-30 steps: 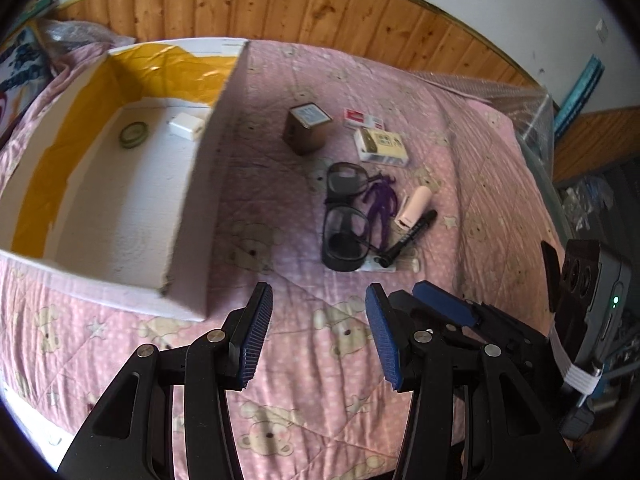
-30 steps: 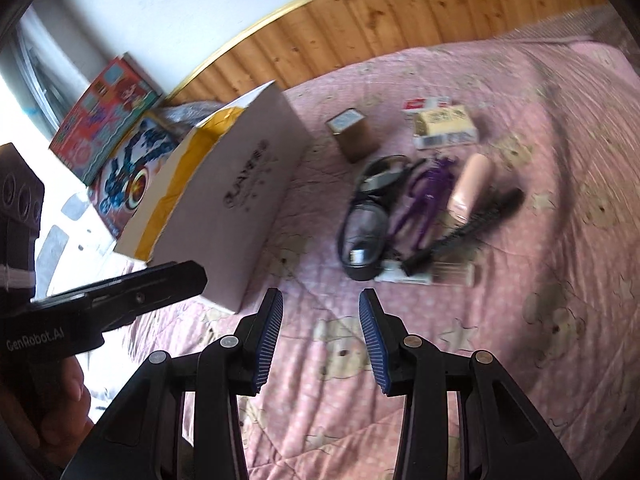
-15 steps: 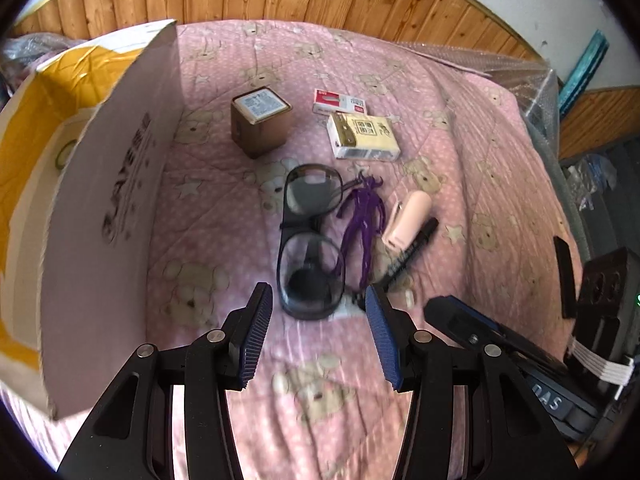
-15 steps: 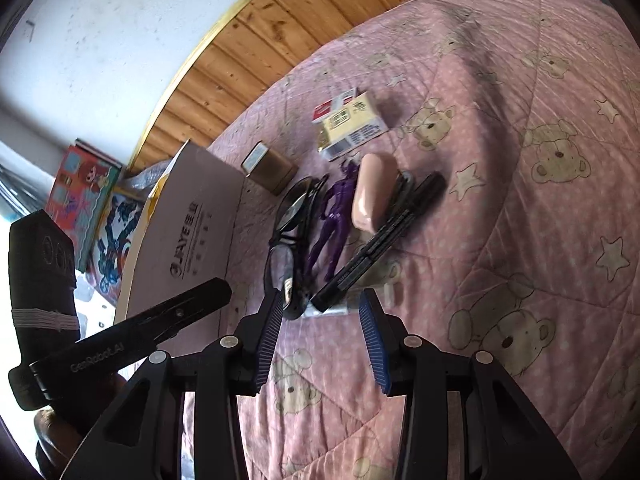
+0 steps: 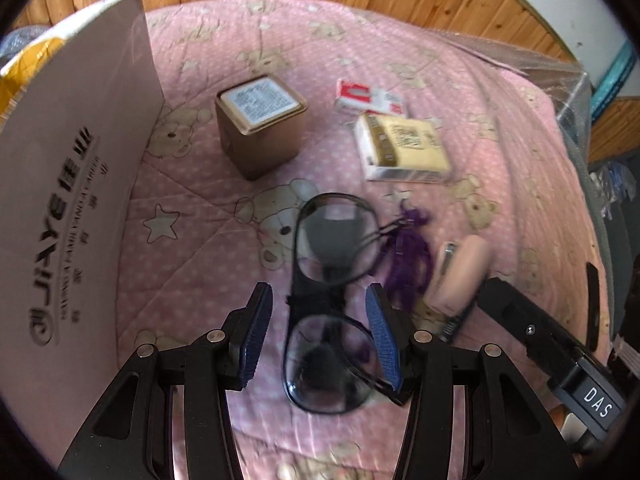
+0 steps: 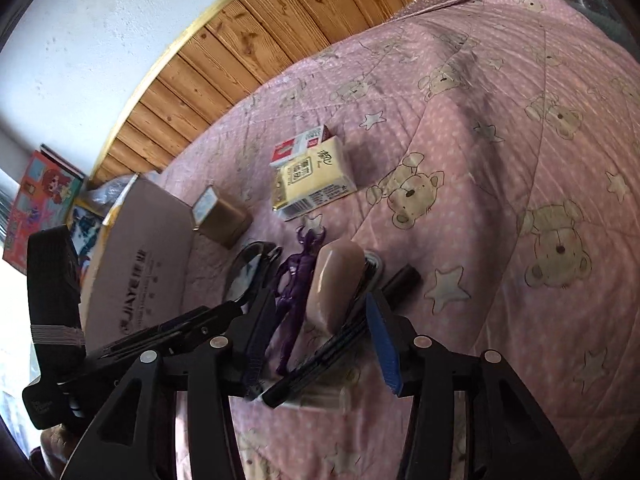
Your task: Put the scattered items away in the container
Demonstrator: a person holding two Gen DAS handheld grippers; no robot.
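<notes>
I see a quilted cloth bedspread (image 5: 208, 184), matt cardboard box wall (image 5: 72, 184), glossy plastic goggles (image 5: 328, 304), a smooth shiny beige tube (image 6: 336, 284), and knotty varnished wood panelling (image 6: 256, 36).

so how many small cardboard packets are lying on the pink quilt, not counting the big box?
3: brown cube carton beside the big white box; red-and-white flat packet farthest back; yellow-and-white packet just in front of it. More may be hidden.

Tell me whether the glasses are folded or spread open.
Folded. The glasses lie flat on the pink quilt, and thin temple arms cross behind the upper lens rather than sticking out from the frame.
</notes>
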